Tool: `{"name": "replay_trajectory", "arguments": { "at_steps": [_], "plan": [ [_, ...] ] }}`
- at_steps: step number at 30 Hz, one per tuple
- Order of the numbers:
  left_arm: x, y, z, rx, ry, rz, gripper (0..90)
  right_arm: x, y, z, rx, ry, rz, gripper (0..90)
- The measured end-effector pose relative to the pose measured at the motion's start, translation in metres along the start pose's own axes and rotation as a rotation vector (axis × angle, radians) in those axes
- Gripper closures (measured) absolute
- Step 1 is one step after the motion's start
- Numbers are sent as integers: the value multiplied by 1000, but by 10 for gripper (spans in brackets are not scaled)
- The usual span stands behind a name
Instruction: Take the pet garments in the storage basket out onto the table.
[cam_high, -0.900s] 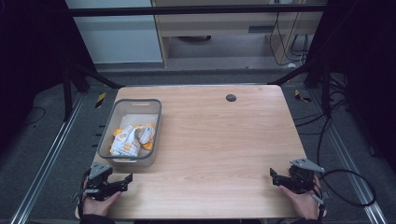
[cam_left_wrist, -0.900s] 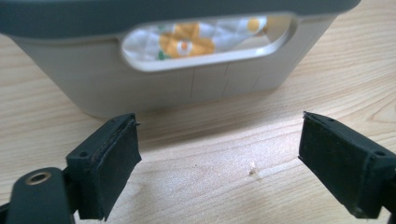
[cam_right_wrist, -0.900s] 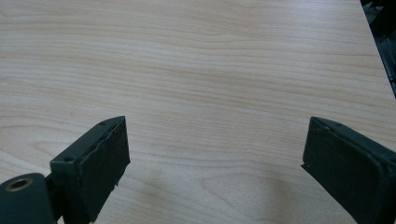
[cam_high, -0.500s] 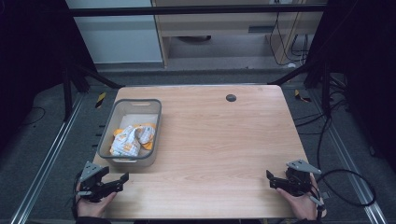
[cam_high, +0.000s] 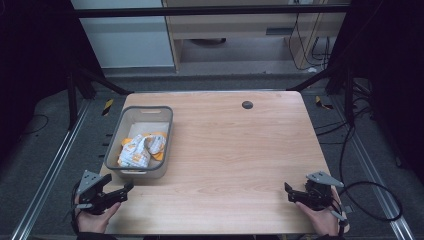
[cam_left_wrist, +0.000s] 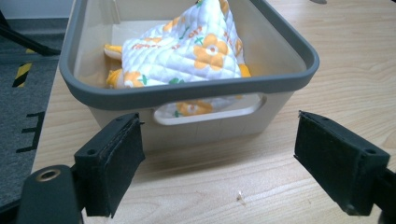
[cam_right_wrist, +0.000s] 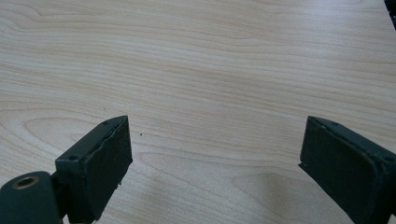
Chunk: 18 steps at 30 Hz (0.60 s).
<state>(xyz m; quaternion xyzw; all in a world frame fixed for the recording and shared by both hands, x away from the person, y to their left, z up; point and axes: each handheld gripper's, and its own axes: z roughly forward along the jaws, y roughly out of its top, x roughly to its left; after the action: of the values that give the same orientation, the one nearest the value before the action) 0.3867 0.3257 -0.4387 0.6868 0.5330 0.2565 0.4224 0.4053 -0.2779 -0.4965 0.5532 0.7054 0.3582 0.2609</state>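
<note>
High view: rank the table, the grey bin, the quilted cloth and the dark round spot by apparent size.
1. Table
2. Grey bin
3. Quilted cloth, inside the bin
4. Dark round spot, though it lies farther from the camera, which shrinks it somewhat

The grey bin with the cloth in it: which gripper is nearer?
Left. The left gripper sits just below the bin, open jaws facing its handle; the right gripper is across the table, open.

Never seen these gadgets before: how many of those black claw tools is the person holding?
2. The left gripper is at the table's near left corner, beside the bin; the right gripper is at the near right corner.
</note>
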Motion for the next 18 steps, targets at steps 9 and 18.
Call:
{"name": "replay_trajectory", "arguments": {
  "at_steps": [9, 18],
  "plan": [
    [1, 22, -7, -45, -6, 3, 155, -1, -1, 0, -6, -6, 2, 91],
    [3, 40, -15, -88, -29, 0, 155, -3, -2, -3, -11, -16, 8, 93]
  ]
}}
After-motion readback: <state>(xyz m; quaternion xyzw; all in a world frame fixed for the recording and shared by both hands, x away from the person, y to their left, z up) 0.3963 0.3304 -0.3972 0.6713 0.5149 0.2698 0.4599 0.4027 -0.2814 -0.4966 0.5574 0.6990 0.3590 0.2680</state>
